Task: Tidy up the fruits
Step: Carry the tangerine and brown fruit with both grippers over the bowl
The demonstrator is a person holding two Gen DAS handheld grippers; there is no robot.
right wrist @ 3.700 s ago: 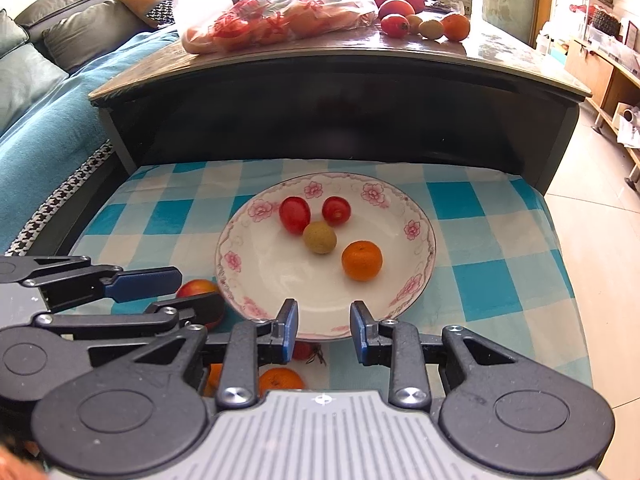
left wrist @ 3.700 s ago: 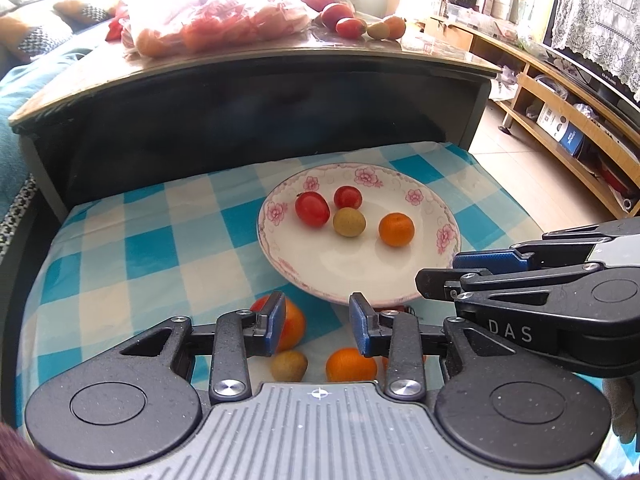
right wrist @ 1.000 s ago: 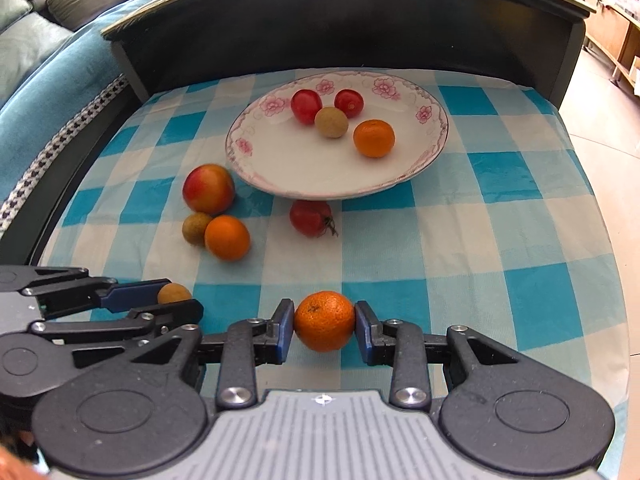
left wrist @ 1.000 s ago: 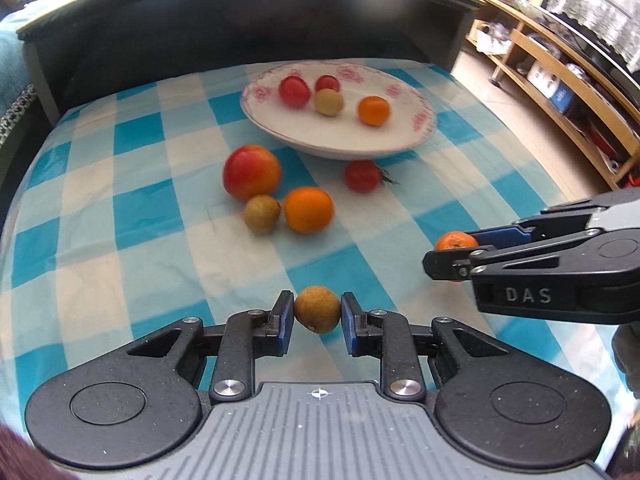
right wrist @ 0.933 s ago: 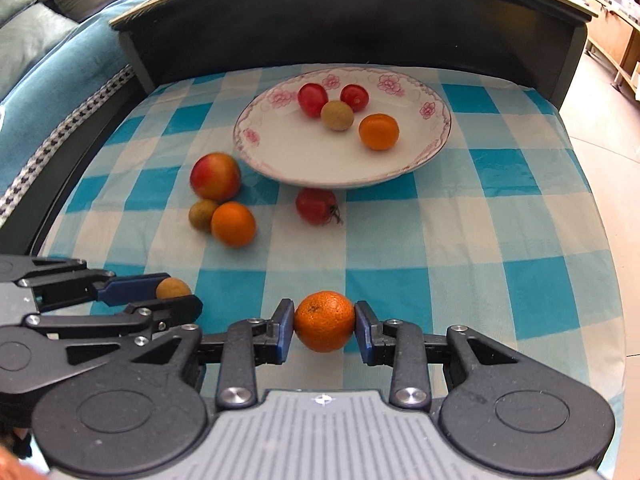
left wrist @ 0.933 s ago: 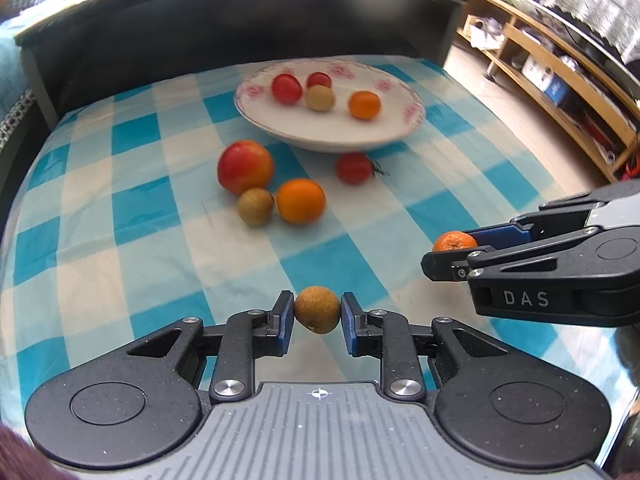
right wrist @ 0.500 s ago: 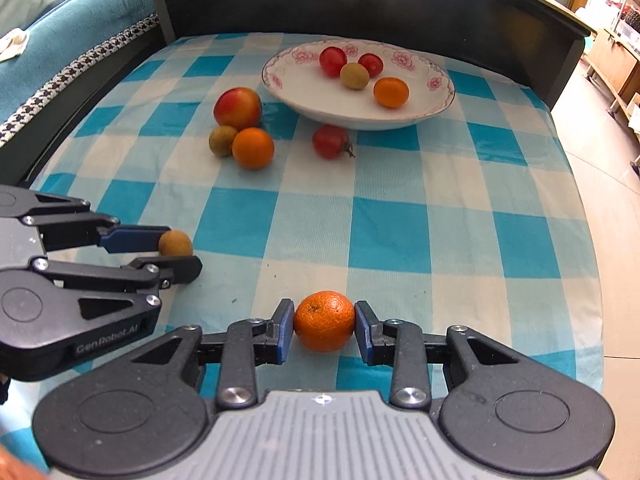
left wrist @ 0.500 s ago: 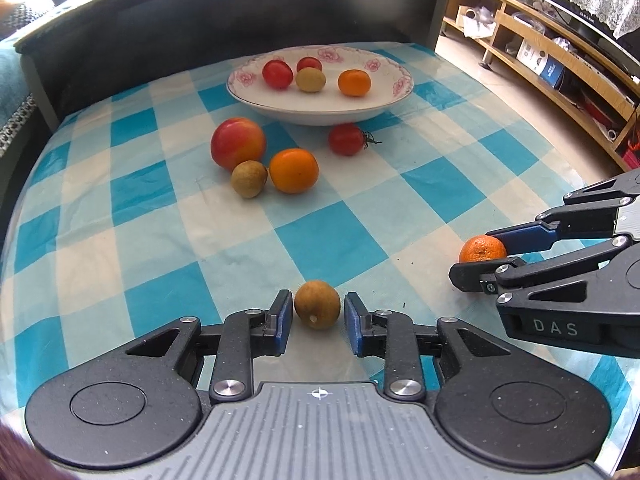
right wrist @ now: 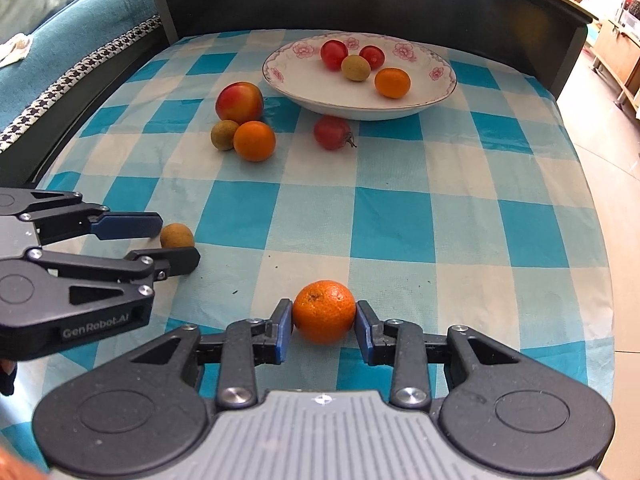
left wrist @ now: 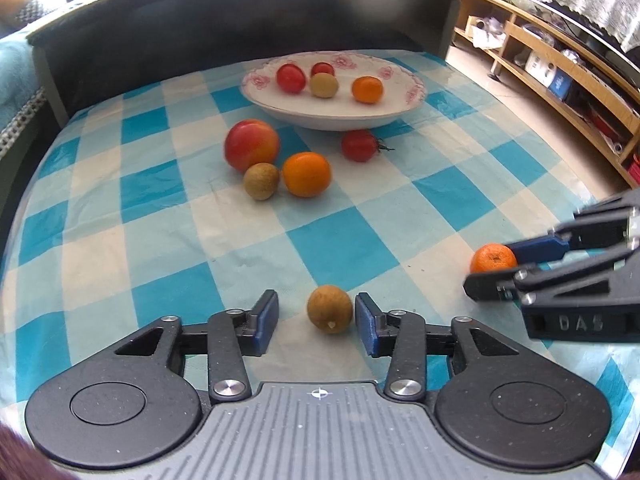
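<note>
Since the earlier frames, both grippers had drawn back from the plate [left wrist: 416, 98]. Left gripper [left wrist: 316, 318]: jaws just opened, small brown fruit [left wrist: 330, 309] loose on the checked cloth [left wrist: 352, 240] between them. Right gripper [right wrist: 324, 326]: clamped on a dimpled mandarin [right wrist: 324, 317].

One plate [right wrist: 442, 88] holds four fruits: two tomatoes [right wrist: 334, 54], one brown fruit [right wrist: 355, 68] and one orange [right wrist: 392, 83]. Six more lie on the checked cloth [right wrist: 392, 216]: one peach [right wrist: 239, 102], one tomato [right wrist: 331, 132], two oranges [right wrist: 254, 141] and two brown fruits [right wrist: 224, 135].
</note>
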